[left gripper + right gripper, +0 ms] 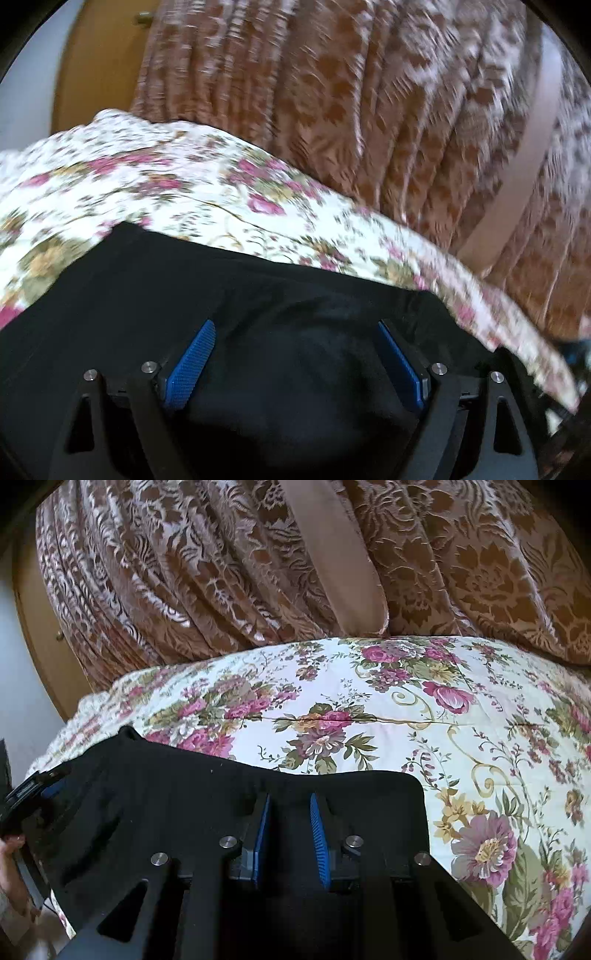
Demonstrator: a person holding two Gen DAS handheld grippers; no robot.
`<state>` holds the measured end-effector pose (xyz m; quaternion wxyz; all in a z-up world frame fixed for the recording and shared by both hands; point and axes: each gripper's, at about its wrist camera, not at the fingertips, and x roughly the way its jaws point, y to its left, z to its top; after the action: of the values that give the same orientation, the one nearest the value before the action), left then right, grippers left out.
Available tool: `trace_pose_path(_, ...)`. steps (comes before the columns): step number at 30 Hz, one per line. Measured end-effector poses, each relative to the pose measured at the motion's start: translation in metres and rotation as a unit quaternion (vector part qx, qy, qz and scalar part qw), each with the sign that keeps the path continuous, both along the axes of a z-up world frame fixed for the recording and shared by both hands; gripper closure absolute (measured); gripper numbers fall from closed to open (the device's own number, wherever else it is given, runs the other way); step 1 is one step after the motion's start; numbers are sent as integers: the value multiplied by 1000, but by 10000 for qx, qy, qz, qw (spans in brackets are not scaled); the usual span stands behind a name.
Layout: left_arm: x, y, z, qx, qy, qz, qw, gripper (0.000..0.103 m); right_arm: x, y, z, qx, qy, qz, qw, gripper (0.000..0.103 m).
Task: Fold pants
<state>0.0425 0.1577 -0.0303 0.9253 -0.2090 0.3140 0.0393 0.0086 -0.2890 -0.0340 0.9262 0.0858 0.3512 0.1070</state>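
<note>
Black pants point(258, 295) lie on a floral bedspread point(147, 184), their far edge running across both views. My left gripper point(295, 328) hangs open and wide over the cloth, which bulges up dark between its blue pads point(190, 363); the pads do not press on it. In the right wrist view the pants point(166, 794) end in a corner at the right. My right gripper point(290, 801) stands narrow near that far edge, its blue pads point(317, 834) shut on a fold of black cloth. The left gripper point(37, 786) shows at the left edge over the pants.
The floral bedspread point(369, 720) stretches away to the right and far side. Behind it hangs a brown patterned curtain point(184, 572). A wooden door point(92, 74) stands at the far left. A person's hand point(11, 867) is at the left border.
</note>
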Motion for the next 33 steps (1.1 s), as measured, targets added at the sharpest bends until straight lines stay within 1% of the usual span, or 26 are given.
trace_pose_path(1,-8,4,4,-7,-38,133,9999,15,-1,0,0,3,-37,-1,10000,81)
trace_pose_path(4,-31,13,14,141,-142,459,9987,15,-1,2,-1,-33,-114,1,9999,81)
trace_pose_path(7,-58,27,23,163,-337,864,9956,13,-3,-2,-2,99,-165,0,9998,81)
trace_pose_path(8,-66,33,25,130,-365,1019,9940,13,-3,-3,-2,140,-174,-4,9998,81)
trace_pose_path(10,-84,48,27,-91,-431,1273,9909,13,-4,-5,-3,221,-193,-13,9996,81)
trace_pose_path(12,-103,63,30,-291,-516,1593,9855,13,-4,-5,-3,233,-204,-14,9995,81)
trace_pose_path(13,-113,69,31,-301,-555,1801,9816,13,-5,-5,-3,233,-202,-15,9995,81)
trace_pose_path(15,-127,77,32,-283,-561,2071,9763,13,-5,-5,-3,243,-207,-15,9995,80)
trace_pose_path(17,-136,84,30,-298,-493,2238,9729,13,-5,-5,-3,274,-212,-8,9994,80)
trace_pose_path(20,-142,91,20,-395,-305,2381,9700,13,-5,-6,-3,299,-220,-7,9993,80)
trace_pose_path(22,-141,91,13,-487,-193,2372,9701,13,-6,-6,-3,316,-233,-10,9992,80)
trace_pose_path(26,-132,89,3,-693,-101,2129,9746,14,-6,-8,-3,399,-263,-16,9989,80)
trace_pose_path(28,-124,86,-1,-875,-67,1931,9772,14,-8,-9,-4,461,-294,-10,9985,78)
trace_pose_path(29,-119,85,-6,-968,16,1868,9776,14,-8,-10,-4,507,-314,2,9982,77)
trace_pose_path(33,-113,83,-17,-1239,117,1920,9735,14,-10,-12,-4,612,-349,5,9975,76)
